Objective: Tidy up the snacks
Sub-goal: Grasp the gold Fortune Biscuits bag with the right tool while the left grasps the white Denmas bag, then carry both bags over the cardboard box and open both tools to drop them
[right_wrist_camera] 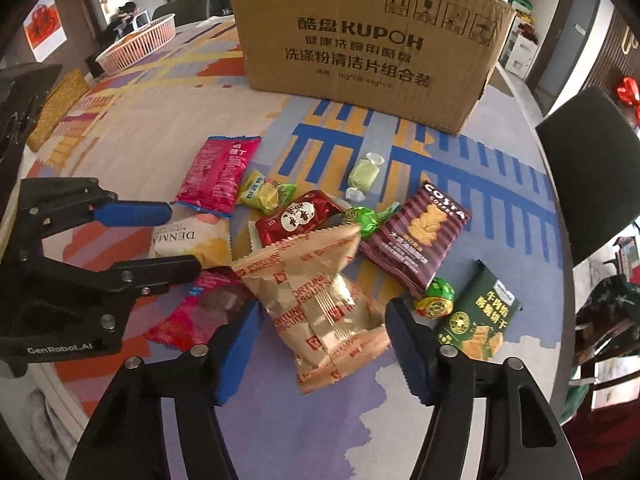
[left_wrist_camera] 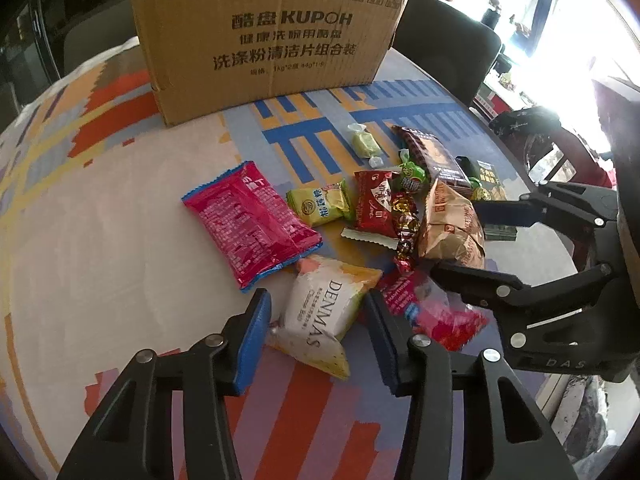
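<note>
Several snack packs lie in a loose pile on the patterned tablecloth in front of a cardboard box (left_wrist_camera: 268,40) (right_wrist_camera: 368,44). My left gripper (left_wrist_camera: 318,334) is open, its jaws on either side of the white DENMAS pack (left_wrist_camera: 324,320) (right_wrist_camera: 188,240). My right gripper (right_wrist_camera: 320,352) is open, its jaws on either side of the tan biscuit bag (right_wrist_camera: 324,304) (left_wrist_camera: 450,224). It shows from the side in the left wrist view (left_wrist_camera: 460,240). A pink pack (left_wrist_camera: 252,222) lies left of the pile. A Costa pack (right_wrist_camera: 416,236) and a green pack (right_wrist_camera: 476,316) lie to the right.
A pink basket (right_wrist_camera: 138,42) stands at the far left of the table. Dark chairs (right_wrist_camera: 592,168) (left_wrist_camera: 444,48) stand at the table's right edge and behind it. A pale green wrapped candy (right_wrist_camera: 362,174) lies apart near the box. The table edge curves close on the right.
</note>
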Demonstrator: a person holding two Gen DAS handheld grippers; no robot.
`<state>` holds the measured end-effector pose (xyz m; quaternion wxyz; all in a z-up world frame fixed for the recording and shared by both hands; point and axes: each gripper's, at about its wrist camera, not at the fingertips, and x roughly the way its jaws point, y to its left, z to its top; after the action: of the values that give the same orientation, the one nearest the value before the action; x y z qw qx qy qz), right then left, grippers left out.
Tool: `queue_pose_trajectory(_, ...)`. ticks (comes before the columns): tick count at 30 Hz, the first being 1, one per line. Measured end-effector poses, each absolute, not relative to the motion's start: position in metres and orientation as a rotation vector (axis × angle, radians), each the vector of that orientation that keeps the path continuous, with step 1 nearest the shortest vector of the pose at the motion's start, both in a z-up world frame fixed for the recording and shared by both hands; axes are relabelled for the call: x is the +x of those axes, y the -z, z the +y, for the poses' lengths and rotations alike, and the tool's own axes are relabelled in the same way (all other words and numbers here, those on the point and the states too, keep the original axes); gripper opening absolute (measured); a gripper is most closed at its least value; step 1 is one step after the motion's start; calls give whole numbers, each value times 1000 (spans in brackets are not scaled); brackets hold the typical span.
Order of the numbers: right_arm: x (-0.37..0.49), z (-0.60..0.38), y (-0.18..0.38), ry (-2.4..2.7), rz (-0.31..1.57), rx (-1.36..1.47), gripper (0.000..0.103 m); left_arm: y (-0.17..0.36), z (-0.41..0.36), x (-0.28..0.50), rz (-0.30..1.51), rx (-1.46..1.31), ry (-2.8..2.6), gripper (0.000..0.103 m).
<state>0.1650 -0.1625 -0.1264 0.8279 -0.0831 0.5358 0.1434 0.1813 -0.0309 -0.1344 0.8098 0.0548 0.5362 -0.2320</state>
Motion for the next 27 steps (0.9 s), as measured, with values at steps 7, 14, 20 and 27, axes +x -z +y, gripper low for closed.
queue_pose_trajectory(7, 173, -164, 131, -319, 1148, -151, 51, 140, -32, 185, 1179, 73, 488, 37)
queue_pose_trajectory(14, 173, -169, 127, -321, 1128, -112, 41, 136, -38, 180, 1168, 69, 476, 32)
queue_pose_trajectory(20, 160, -170, 113, -324, 1084, -95, 40, 116, -36, 168, 1112, 69, 455, 31)
queue_pose_trajectory(27, 148, -168, 85, -318, 1007, -89, 40, 89, -32, 160, 1046, 52, 441, 30)
